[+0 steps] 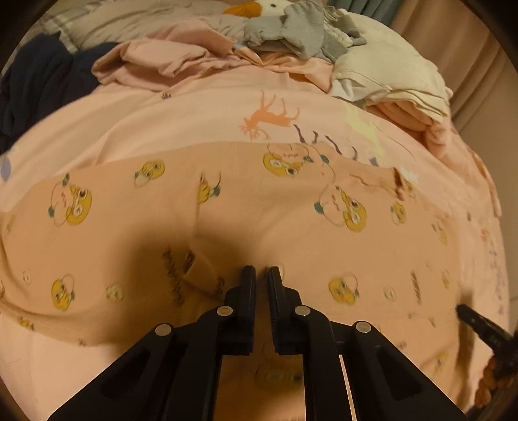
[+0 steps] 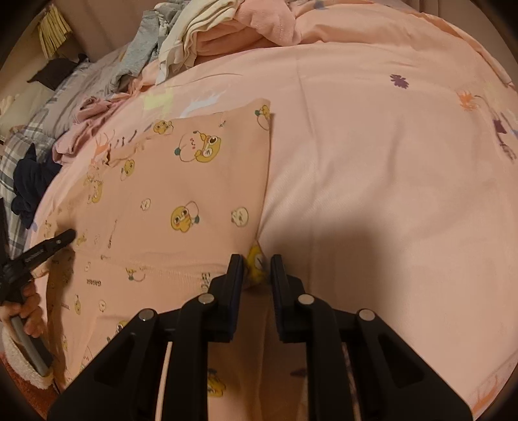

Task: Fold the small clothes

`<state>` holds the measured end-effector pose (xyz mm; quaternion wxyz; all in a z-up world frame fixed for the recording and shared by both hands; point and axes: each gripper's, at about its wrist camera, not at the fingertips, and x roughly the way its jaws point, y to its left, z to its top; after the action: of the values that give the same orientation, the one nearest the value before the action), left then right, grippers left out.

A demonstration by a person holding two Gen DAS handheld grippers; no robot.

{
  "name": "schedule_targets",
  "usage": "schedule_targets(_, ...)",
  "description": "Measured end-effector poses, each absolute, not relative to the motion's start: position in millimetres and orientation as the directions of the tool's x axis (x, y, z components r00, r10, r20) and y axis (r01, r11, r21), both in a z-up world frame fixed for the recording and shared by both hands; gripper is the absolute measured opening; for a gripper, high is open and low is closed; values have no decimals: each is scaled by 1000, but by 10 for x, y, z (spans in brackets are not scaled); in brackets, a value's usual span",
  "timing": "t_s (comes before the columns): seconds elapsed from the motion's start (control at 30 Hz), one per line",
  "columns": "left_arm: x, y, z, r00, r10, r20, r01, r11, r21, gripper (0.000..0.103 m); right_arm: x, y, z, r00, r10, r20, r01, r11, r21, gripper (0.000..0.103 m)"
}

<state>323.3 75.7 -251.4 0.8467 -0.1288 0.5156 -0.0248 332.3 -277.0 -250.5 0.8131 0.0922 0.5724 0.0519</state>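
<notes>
Flatly, a soft peach garment (image 2: pixel 181 194) with yellow cartoon prints is lying spread on the pink bed sheet (image 2: pixel 388 162), its far edge straight. The right hand-held gripper (image 2: pixel 256 259) is pinching its near corner, a fabric bunch between the almost closed black jaws. The left hand-held gripper (image 1: pixel 261 270) is pressing down mid-garment, jaws nearly closed; cannot tell if cloth is caught. Crumpled grey, cream and navy clothes (image 1: pixel 301 35) are piling behind.

A home bedroom: a bed spread with a pink animal-print sheet (image 2: pixel 372 136), heaps of unfolded laundry (image 1: pixel 291 35) piled along its far side, a plush duck toy (image 1: pixel 259 6) resting among rumpled plaid bedding (image 2: pixel 19 145) and a beige curtain (image 1: pixel 469 48) hanging behind.
</notes>
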Motion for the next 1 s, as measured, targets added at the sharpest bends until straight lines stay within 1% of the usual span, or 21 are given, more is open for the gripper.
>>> schedule_targets(0.03,3228,748,-2491,457,-179,-871,-77,968,-239,12,3301,-2742,-2467,334,176,-926,15,981,192,20)
schedule_targets(0.07,3210,748,-2450,457,-174,-872,-74,970,-232,12,3277,-2717,-2413,340,172,-925,8,983,186,19)
schedule_targets(0.13,3170,737,-2326,487,-138,-862,-78,977,-201,12,3247,-2696,-2299,369,211,-905,-25,976,217,19)
schedule_targets(0.23,3146,694,-2158,560,-105,-822,-77,981,-179,12,3321,-2493,-2177,399,239,-885,-55,970,237,20)
schedule_targets(0.3,3271,648,-2276,495,-166,-853,-67,971,-229,12,3421,-2323,-2240,377,268,-887,-68,963,262,20)
schedule_targets(0.33,3339,629,-2378,446,-188,-875,-71,967,-244,12,3461,-2259,-2296,364,264,-893,-66,964,258,18)
schedule_targets(0.37,3380,623,-2505,395,-169,-903,-99,969,-225,12,3498,-2194,-2378,347,245,-905,-56,969,241,17)
schedule_targets(0.4,3368,653,-2564,403,-153,-902,-118,969,-217,11,3521,-2152,-2477,319,215,-923,-38,976,214,16)
schedule_targets(0.43,3318,715,-2553,426,-183,-886,-122,959,-257,11,3518,-2136,-2569,305,198,-932,-19,979,202,16)
schedule_targets(0.47,3282,758,-2544,429,-204,-880,-132,949,-285,11,3470,-2153,-2554,333,203,-921,-12,977,211,16)
schedule_targets(0.53,3177,908,-2534,411,-267,-872,-142,926,-351,11,3394,-2174,-2524,318,202,-926,-24,978,205,16)
schedule_targets(0.57,3105,995,-2519,402,-269,-875,-155,922,-355,11,3366,-2194,-2510,310,203,-929,-31,979,204,16)
schedule_targets(0.6,3017,1100,-2489,402,-244,-882,-174,926,-336,11,3323,-2231,-2483,301,206,-931,-34,978,206,16)
schedule_targets(0.63,2944,1187,-2465,414,-259,-873,-172,919,-354,11,3280,-2264,-2466,289,216,-932,-33,976,216,17)
schedule_targets(0.67,2823,1348,-2408,444,-307,-842,-172,893,-417,11,3234,-2301,-2450,276,224,-935,-28,974,225,18)
schedule_targets(0.7,2749,1466,-2378,460,-311,-832,-194,879,-436,18,3174,-2346,-2438,270,225,-936,-24,973,228,18)
schedule_targets(0.73,2664,1622,-2332,481,-299,-824,-230,864,-448,24,3115,-2375,-2415,274,225,-935,-24,974,227,20)
schedule_targets(0.77,2572,1809,-2285,509,-292,-810,-260,845,-467,27,3061,-2404,-2385,287,222,-932,-27,974,224,21)
schedule_targets(0.83,2443,2118,-2230,542,-286,-790,-300,812,-500,50,2964,-2443,-2315,308,214,-927,-17,976,219,31)
schedule_targets(0.87,2364,2308,-2204,558,-281,-781,-328,790,-518,52,2938,-2454,-2287,313,214,-925,-18,975,220,32)
schedule_targets(1.0,2128,2859,-2209,617,-271,-738,-420,680,-601,54,2860,-2466,-2174,344,200,-917,-26,979,204,38)
